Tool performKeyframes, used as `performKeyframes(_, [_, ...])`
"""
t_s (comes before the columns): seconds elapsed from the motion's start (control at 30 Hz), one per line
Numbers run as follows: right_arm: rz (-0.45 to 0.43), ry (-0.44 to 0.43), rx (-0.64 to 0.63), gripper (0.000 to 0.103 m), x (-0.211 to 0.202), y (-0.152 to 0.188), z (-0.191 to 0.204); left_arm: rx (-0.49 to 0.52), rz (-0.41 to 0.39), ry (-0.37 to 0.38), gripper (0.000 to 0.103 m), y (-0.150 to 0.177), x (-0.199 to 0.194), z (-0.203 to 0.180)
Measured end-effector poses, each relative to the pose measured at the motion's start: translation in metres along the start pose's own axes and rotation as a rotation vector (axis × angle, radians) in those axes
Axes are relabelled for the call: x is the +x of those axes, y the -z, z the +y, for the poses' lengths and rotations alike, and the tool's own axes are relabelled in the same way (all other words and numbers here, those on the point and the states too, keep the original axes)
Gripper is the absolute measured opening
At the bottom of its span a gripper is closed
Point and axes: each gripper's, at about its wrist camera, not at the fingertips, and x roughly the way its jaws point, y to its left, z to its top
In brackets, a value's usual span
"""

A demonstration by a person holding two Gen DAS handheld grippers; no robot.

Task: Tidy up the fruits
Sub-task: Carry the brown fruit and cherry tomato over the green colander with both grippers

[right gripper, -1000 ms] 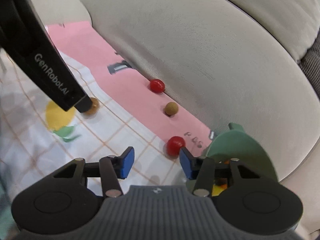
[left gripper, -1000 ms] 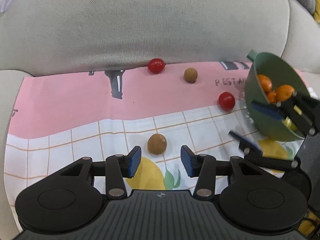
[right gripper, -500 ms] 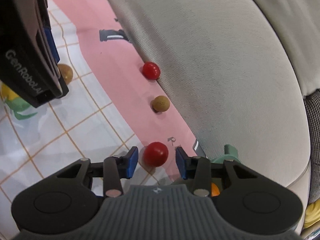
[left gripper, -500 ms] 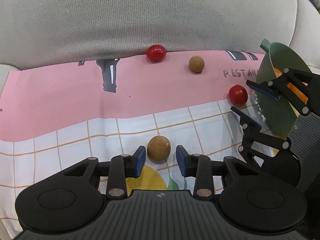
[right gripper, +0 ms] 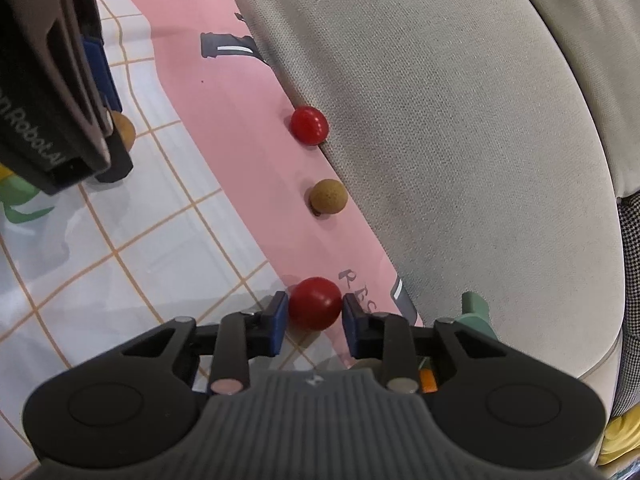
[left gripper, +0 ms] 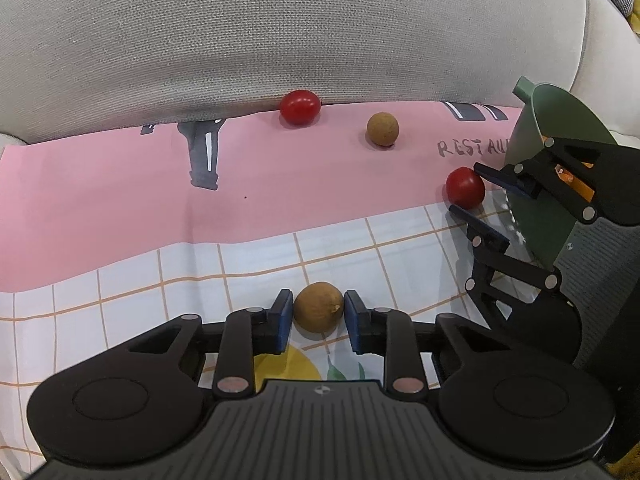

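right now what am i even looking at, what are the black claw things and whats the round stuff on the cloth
These are two hand-held grabbers, each with a camera looking along its jaws, so each picture comes from one tool. The left gripper is closing its jaws on a brown fruit; the right gripper is closing on a red tomato. Both fruits sit on a printed cloth spread over a sofa. Another tomato and another brown fruit lie loose by the cushion. A green bowl holds orange fruit.
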Motion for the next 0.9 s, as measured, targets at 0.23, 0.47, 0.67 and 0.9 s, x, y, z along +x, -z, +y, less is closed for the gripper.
performKeyframes(0.23, [-0.041,-0.004,0.063,0.025,-0.018,0.002,-0.01,-0.013,-0.024,-0.01,0.03,0.001,-0.016,0.001])
performKeyframes(0.47, [-0.109,-0.062,0.218,0.025,-0.052,0.004,-0.031,-0.019,-0.075,-0.004,0.03,-0.001,-0.048,-0.007])
performKeyframes(0.67, [-0.157,-0.155,0.422,0.025,-0.089,0.017,-0.056,-0.016,-0.13,0.015,0.03,0.001,-0.08,-0.024])
performKeyframes(0.9, [-0.175,-0.2,0.595,0.025,-0.121,0.051,-0.082,0.019,-0.17,0.042,0.03,0.003,-0.106,-0.054])
